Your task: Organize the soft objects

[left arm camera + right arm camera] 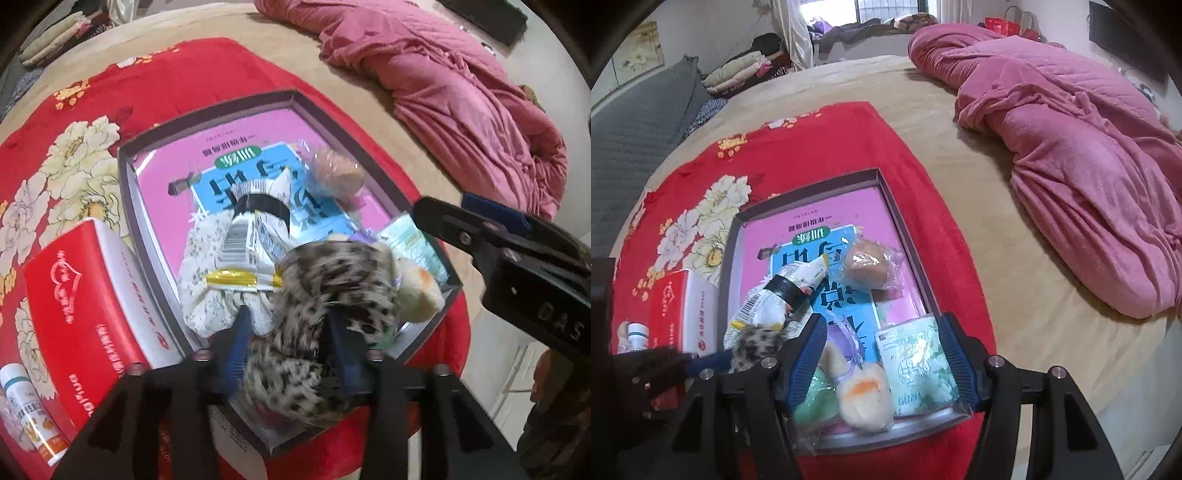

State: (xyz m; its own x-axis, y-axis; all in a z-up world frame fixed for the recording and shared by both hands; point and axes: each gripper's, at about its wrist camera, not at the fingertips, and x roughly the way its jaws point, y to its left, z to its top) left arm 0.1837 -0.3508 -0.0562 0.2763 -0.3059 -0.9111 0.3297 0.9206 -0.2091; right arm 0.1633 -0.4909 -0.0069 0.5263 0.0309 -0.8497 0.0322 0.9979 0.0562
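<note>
Left wrist view: your left gripper (291, 339) clamps the leopard-print plush (332, 295); lower it clear inside the box (125, 177), right gripper (882, 354) spread wide.

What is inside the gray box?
In the gray box: a bagged bun, a white snack packet, a spotted plush, a cream plush, a tissue pack. Beneath, a pink book, mostly covered.

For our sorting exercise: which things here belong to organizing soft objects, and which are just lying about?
Part of the job:
spotted plush, held in the left gripper
cream plush
shallow box
right gripper, open

Lying about:
red carton
white bottle
pink quilt
</note>
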